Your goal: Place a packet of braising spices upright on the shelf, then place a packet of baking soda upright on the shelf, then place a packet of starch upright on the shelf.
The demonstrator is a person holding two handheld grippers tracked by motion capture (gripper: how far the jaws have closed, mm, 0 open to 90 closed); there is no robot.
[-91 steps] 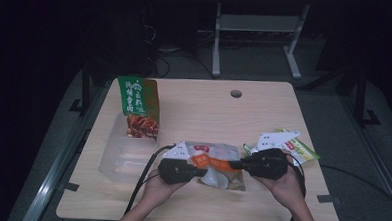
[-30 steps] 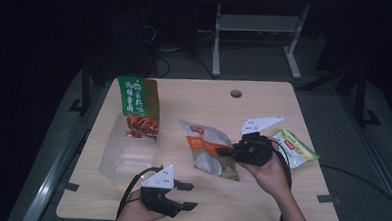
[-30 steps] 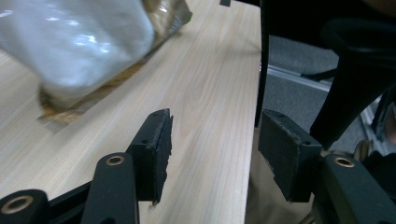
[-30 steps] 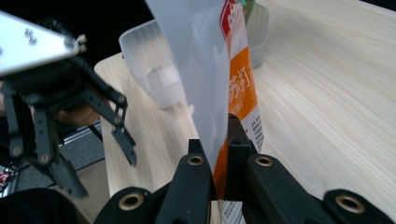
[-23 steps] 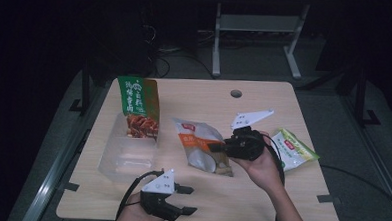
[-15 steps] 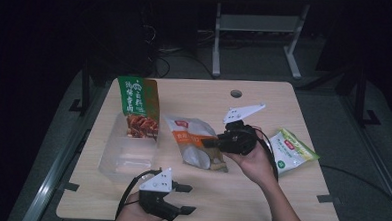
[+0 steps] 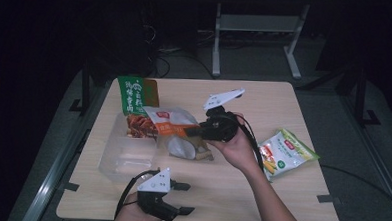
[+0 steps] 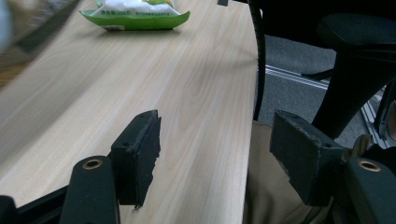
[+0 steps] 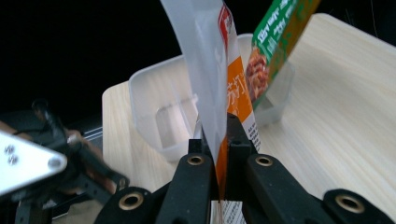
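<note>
Right gripper [image 7: 195, 132], held in a hand whose forearm reaches in from the bottom edge and angles up toward the table's middle, has its jaws clamped on the edge of an orange-and-white snack pouch [image 7: 175, 129], which hangs lifted just beside the clear plastic bin [image 7: 124, 155] where a green pouch [image 7: 137, 100] stands upright. Left gripper [image 7: 182, 197] rests low at the near edge of the wooden table [image 7: 280, 194], its hand barely entering view, jaws spread apart and empty. Well apart on the right side lies a green-and-yellow packet [image 7: 284, 153].
</note>
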